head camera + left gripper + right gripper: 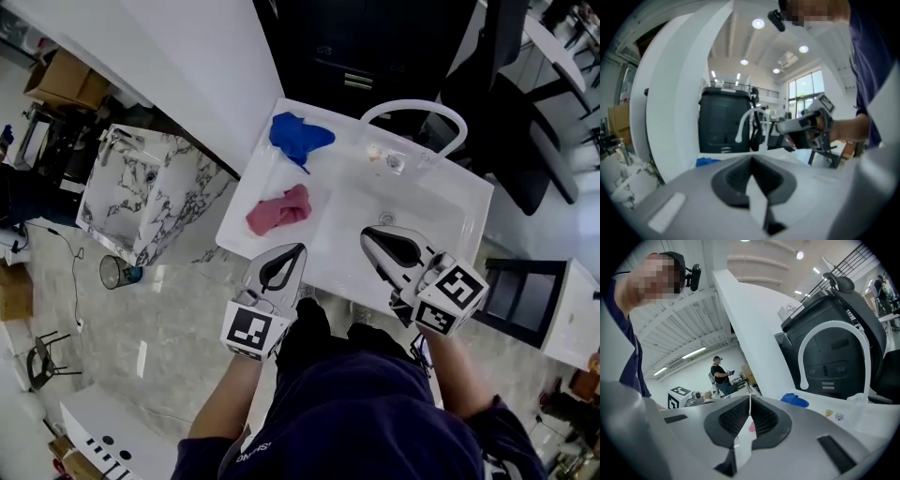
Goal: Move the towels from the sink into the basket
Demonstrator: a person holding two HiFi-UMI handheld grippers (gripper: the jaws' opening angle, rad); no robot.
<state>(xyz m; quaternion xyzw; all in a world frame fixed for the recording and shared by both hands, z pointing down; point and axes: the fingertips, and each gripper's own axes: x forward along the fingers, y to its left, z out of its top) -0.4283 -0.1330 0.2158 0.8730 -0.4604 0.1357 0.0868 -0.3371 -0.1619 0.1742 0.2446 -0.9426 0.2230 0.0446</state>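
Observation:
A blue towel (298,137) lies crumpled at the far left of the white sink (441,202). A pink towel (279,210) lies nearer, on the sink's left part. My left gripper (288,253) is shut and empty at the sink's near edge, just right of the pink towel. My right gripper (373,238) is shut and empty over the basin's near side. From the right gripper view the blue towel (794,400) sits ahead and a sliver of the pink towel (752,427) peeks between the jaws. In the left gripper view only an edge of the blue towel (707,162) appears. No basket is in view.
A white arched faucet (414,112) stands at the sink's far edge, with small items (384,157) beside it. A dark cabinet (366,47) is behind the sink and a marble-patterned counter (141,192) to the left. A person (719,375) stands far off.

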